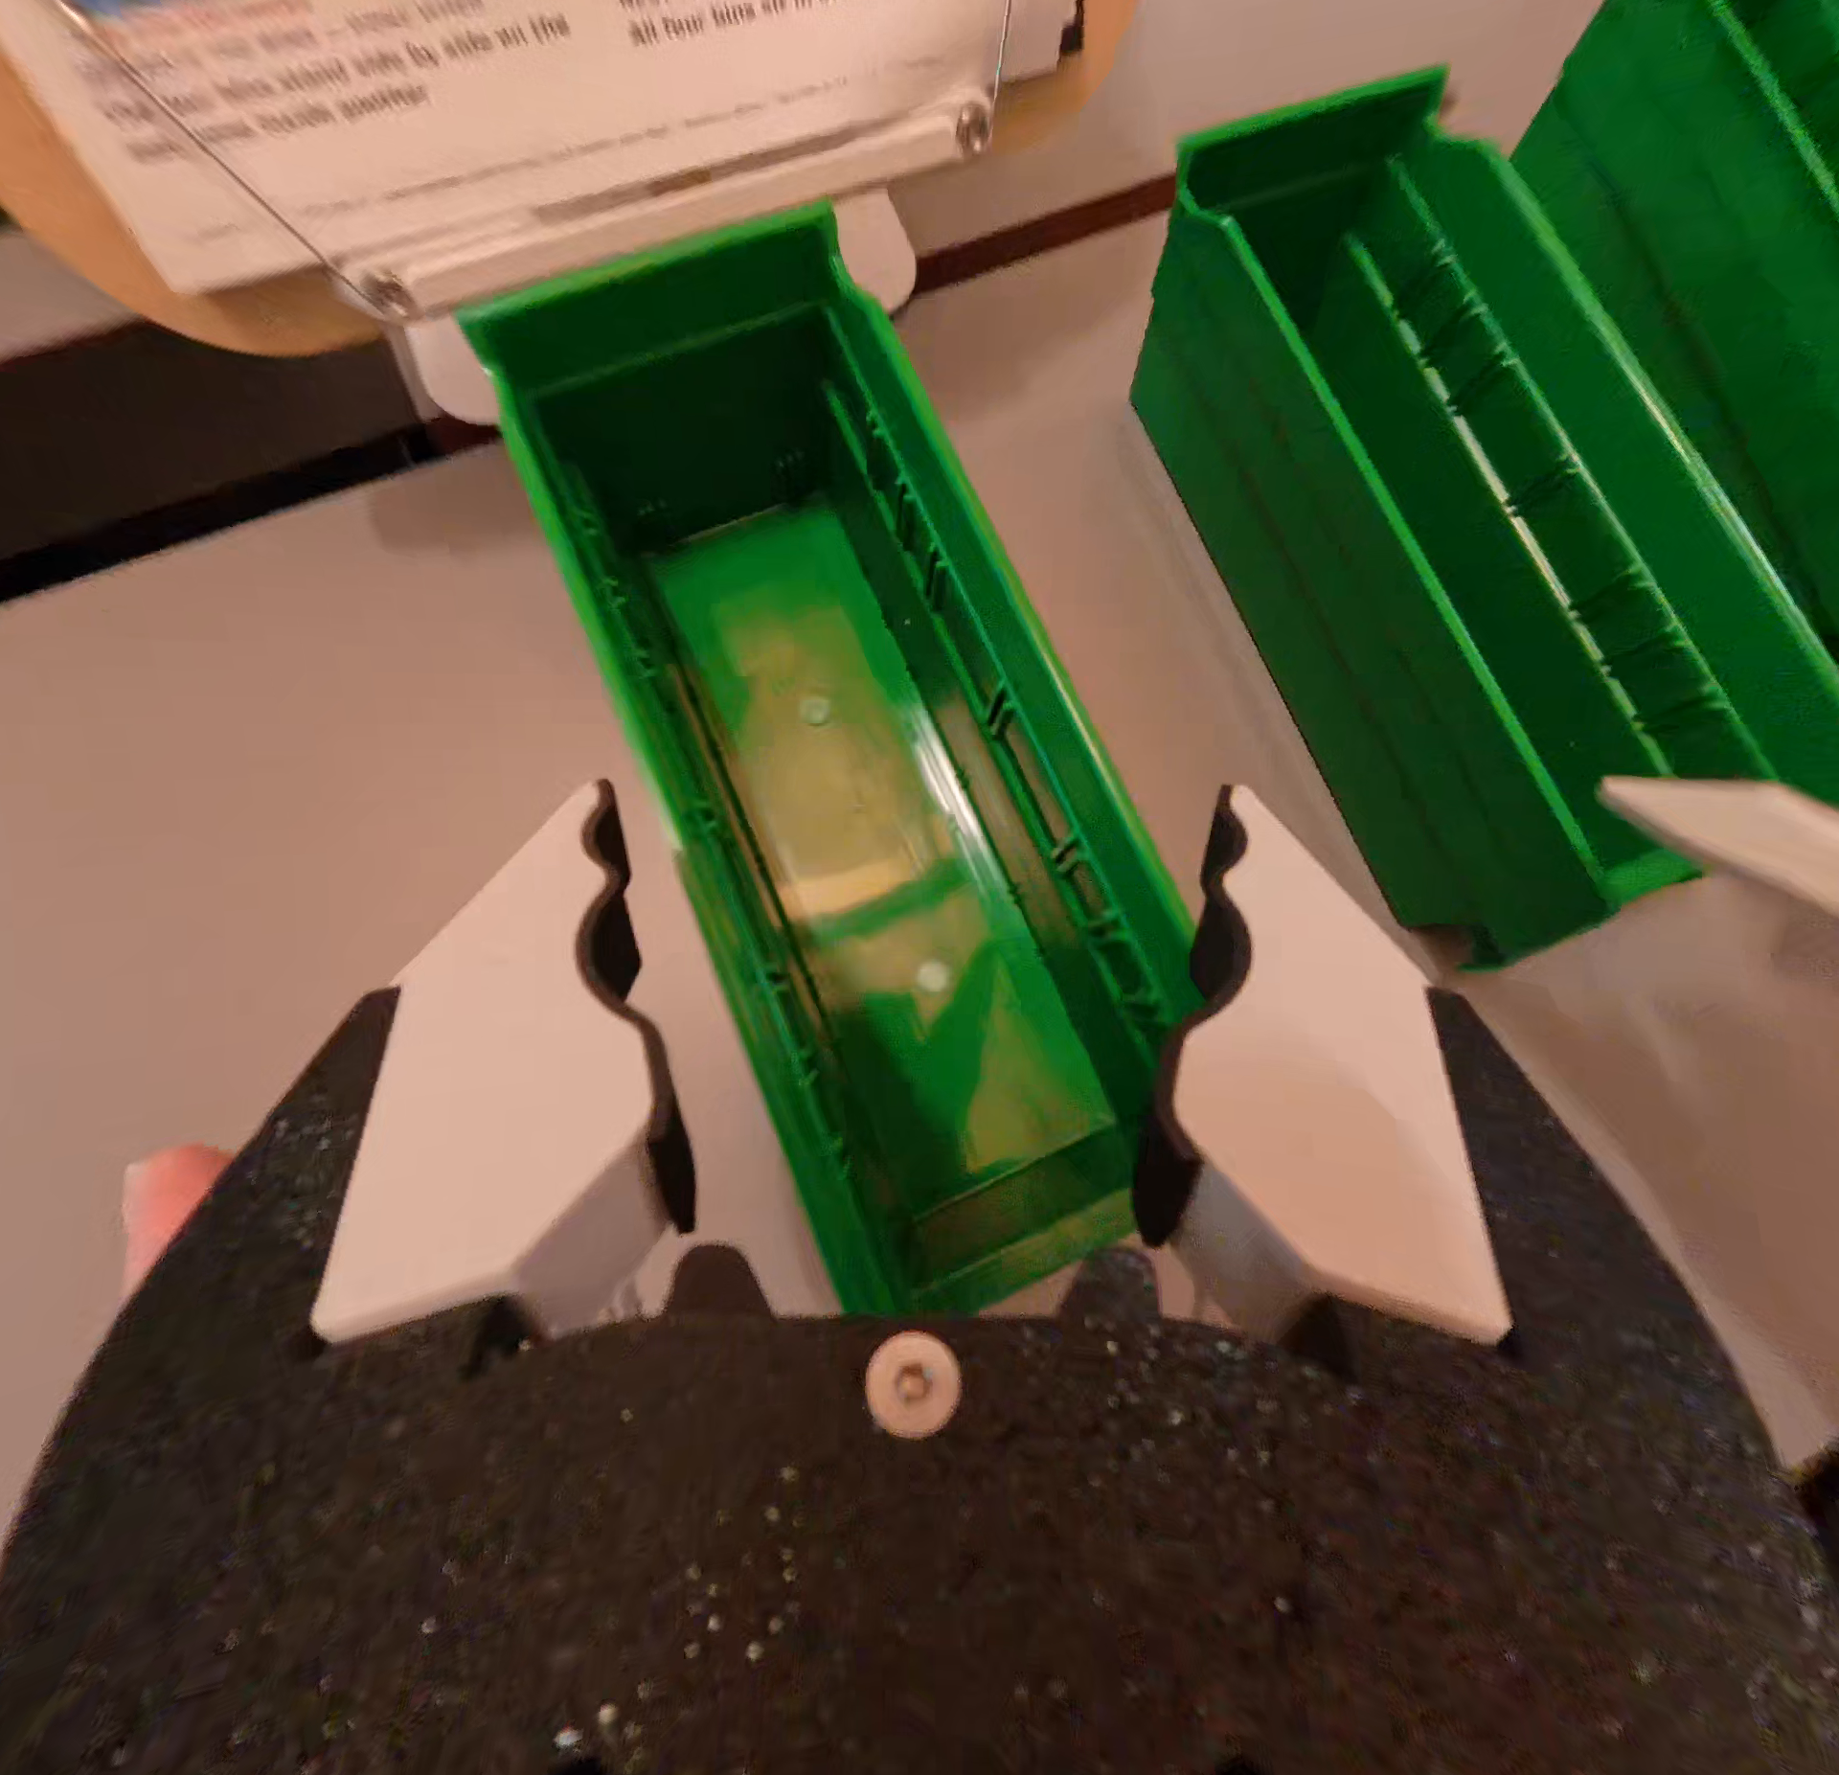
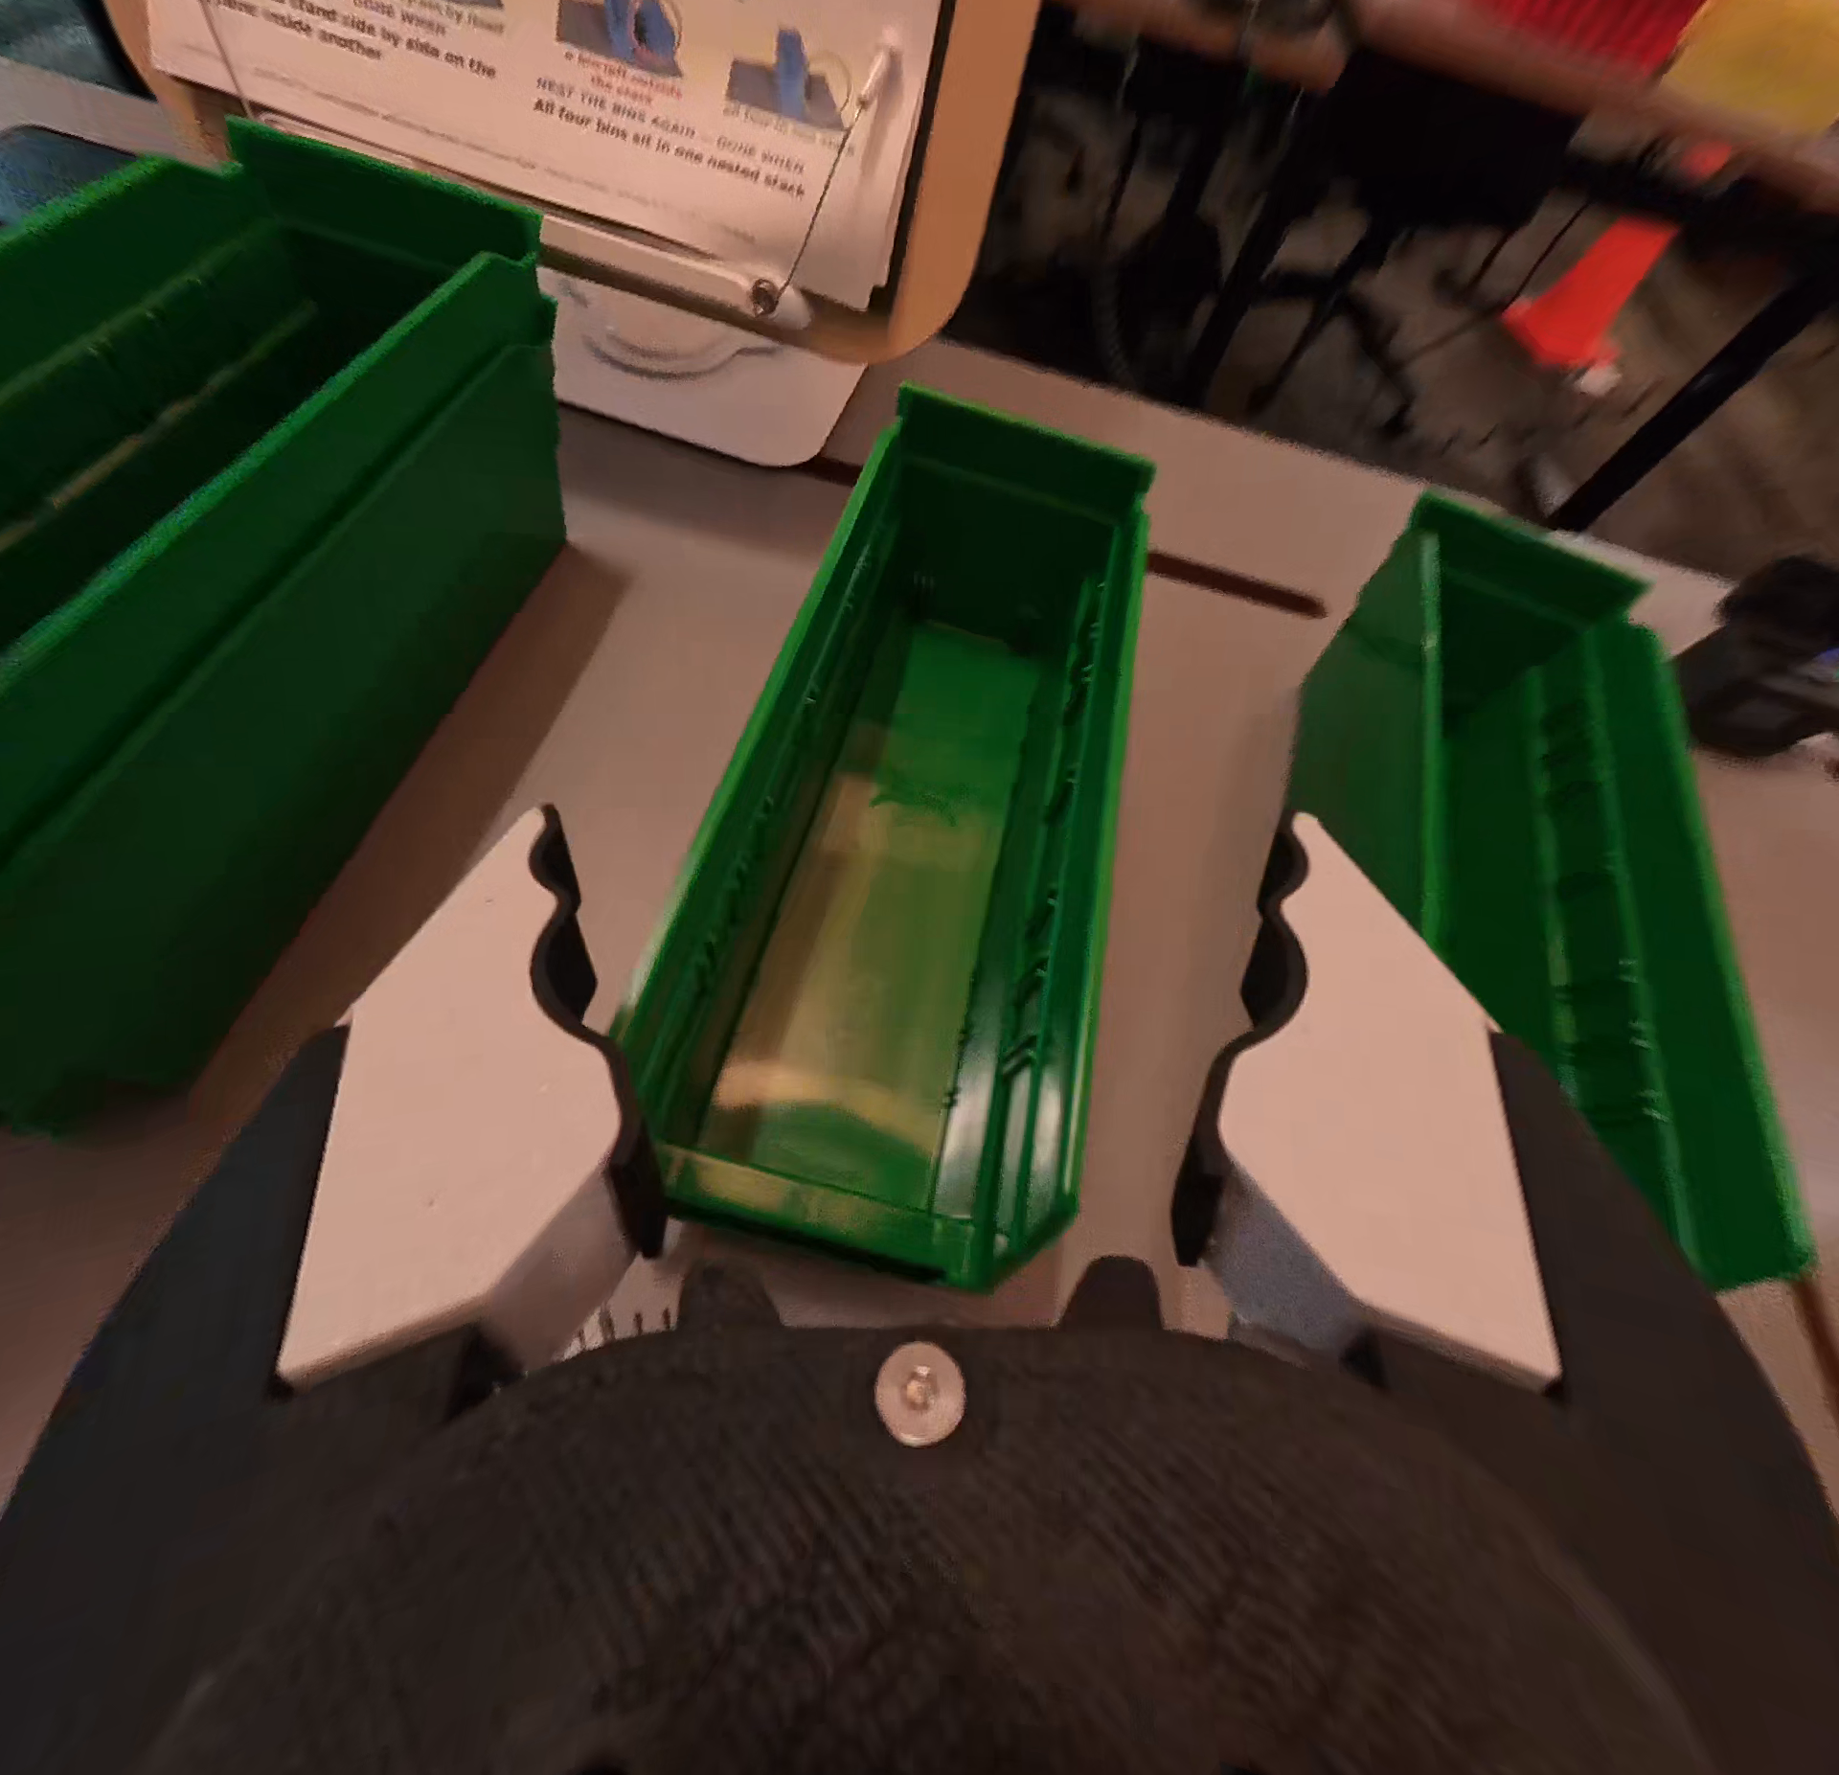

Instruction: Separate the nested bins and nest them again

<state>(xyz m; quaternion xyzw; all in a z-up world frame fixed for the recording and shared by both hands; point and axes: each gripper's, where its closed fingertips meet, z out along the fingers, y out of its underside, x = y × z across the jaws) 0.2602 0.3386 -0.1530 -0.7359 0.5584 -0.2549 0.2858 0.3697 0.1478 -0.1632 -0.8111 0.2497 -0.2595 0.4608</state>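
Several green bins stand apart on the grey table. In the left wrist view, my left gripper (image 1: 914, 802) is open, its fingers on either side of the near end of one bin (image 1: 697, 404); the right pad lies against that bin's wall. A second bin (image 1: 1393, 493) stands to its right and a third (image 1: 1712, 185) beyond it. In the right wrist view, my right gripper (image 2: 918, 824) is open over the near end of a bin (image 2: 1025, 453). Two bins (image 2: 299, 553) stand close together at the left and another (image 2: 1552, 732) at the right.
An instruction card on a white stand (image 1: 557, 105) is at the table's far edge, also in the right wrist view (image 2: 597, 85). The tip of one right gripper finger (image 1: 1732, 832) shows at the right edge of the left wrist view. A dark object (image 2: 1771, 652) lies far right.
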